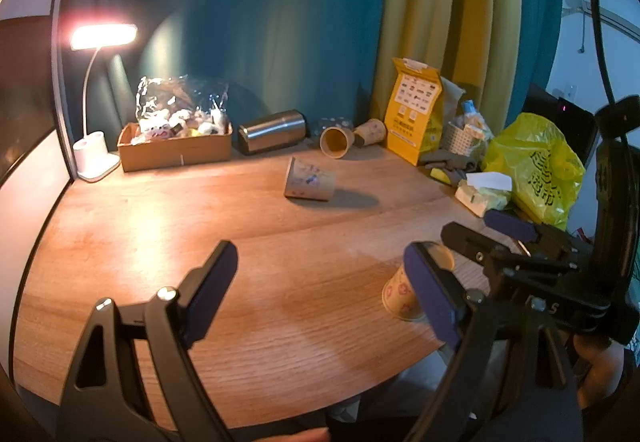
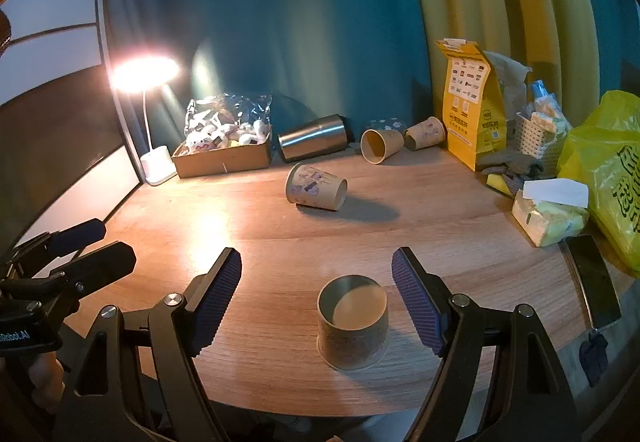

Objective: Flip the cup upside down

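Observation:
A patterned paper cup (image 2: 353,326) stands base-up, mouth down, near the front edge of the wooden table (image 2: 460,226). My right gripper (image 2: 317,300) is open, its blue-padded fingers apart on either side of the cup, not touching it. In the left wrist view the same cup (image 1: 400,294) shows partly behind my left gripper's right finger. My left gripper (image 1: 322,296) is open and empty over the table front. The right gripper also shows at the right of the left wrist view (image 1: 476,238). Another patterned cup (image 2: 316,187) lies on its side mid-table.
Two more cups (image 2: 380,146) lie at the back beside a steel tumbler (image 2: 314,138). A cardboard box of toys (image 2: 226,154) and a lit lamp (image 2: 146,72) are back left. A yellow paper bag (image 2: 468,102), tissue pack (image 2: 548,218), yellow plastic bag (image 2: 608,170) and phone (image 2: 594,278) crowd the right.

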`<state>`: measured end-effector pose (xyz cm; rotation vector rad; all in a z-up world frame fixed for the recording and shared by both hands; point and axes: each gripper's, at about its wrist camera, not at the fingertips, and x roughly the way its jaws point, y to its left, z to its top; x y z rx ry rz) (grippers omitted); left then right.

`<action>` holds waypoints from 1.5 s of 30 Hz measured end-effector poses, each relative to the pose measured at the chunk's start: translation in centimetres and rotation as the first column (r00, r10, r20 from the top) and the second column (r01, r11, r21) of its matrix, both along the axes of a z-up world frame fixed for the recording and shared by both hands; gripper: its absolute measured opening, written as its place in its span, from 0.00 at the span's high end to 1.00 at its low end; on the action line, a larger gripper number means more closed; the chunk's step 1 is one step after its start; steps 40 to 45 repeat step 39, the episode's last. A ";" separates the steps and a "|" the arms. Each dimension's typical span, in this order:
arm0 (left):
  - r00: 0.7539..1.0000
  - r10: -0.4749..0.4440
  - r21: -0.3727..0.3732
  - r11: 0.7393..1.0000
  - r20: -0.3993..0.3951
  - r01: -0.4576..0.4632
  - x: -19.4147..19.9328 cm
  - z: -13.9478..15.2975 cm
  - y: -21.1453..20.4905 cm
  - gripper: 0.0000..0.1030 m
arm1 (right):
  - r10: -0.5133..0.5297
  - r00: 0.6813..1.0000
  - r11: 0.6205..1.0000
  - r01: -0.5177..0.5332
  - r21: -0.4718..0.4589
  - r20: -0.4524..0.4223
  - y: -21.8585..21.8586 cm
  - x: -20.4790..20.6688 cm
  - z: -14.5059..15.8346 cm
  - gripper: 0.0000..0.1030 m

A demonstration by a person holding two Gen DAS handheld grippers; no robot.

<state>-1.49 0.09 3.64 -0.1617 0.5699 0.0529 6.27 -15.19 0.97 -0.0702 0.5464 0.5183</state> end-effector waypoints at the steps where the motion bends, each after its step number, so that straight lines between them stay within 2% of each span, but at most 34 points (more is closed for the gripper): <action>1: 1.000 0.000 0.000 1.000 0.000 0.000 0.0 0.0 0.0 0.16 | 0.000 1.000 1.000 0.000 0.000 -0.001 0.0 0.0 0.0 0.22; 45: 1.000 -0.014 -0.023 1.000 -0.003 0.014 -0.5 -0.8 -0.2 0.16 | 0.014 1.000 1.000 -0.014 -0.025 -0.023 -0.1 0.3 -1.1 0.22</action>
